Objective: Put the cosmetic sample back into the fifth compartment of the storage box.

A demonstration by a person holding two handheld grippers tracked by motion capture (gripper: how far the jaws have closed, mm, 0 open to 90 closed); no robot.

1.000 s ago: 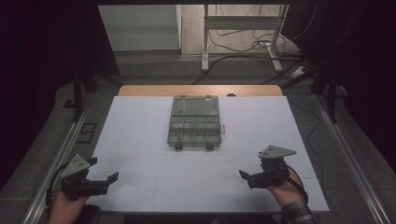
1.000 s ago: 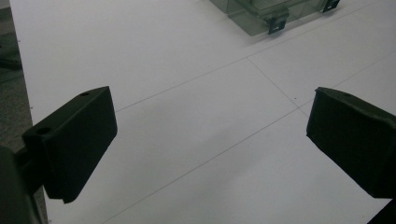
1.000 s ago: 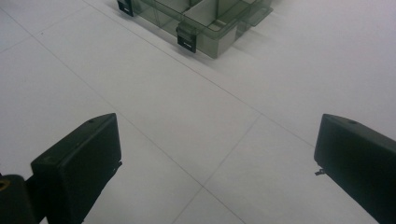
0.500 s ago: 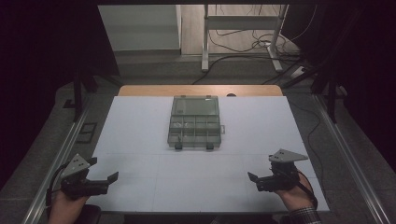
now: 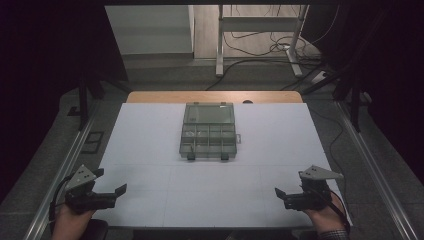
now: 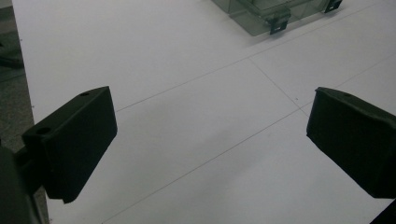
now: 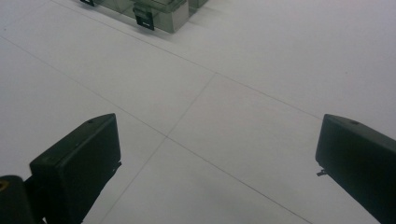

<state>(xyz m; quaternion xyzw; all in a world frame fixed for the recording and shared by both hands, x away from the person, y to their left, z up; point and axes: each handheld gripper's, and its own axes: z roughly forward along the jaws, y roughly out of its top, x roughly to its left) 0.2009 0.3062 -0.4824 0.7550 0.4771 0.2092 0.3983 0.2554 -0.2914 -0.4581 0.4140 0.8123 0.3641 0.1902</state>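
White table [image 5: 150, 130] bears a clear compartment box [image 5: 208, 131] at its middle – seemingly closed, though dim – well apart from the left gripper [image 5: 120, 191] and right gripper [image 5: 280, 195], both jaws spread wide, empty.

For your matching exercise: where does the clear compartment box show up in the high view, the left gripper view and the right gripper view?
High view: the clear compartment box sits at the table's centre, lid open at the back.
Left gripper view: its near corner is at the top edge, right of centre.
Right gripper view: its near corner is at the top edge, left of centre.
Shared landmark: the black latches on the box's front.
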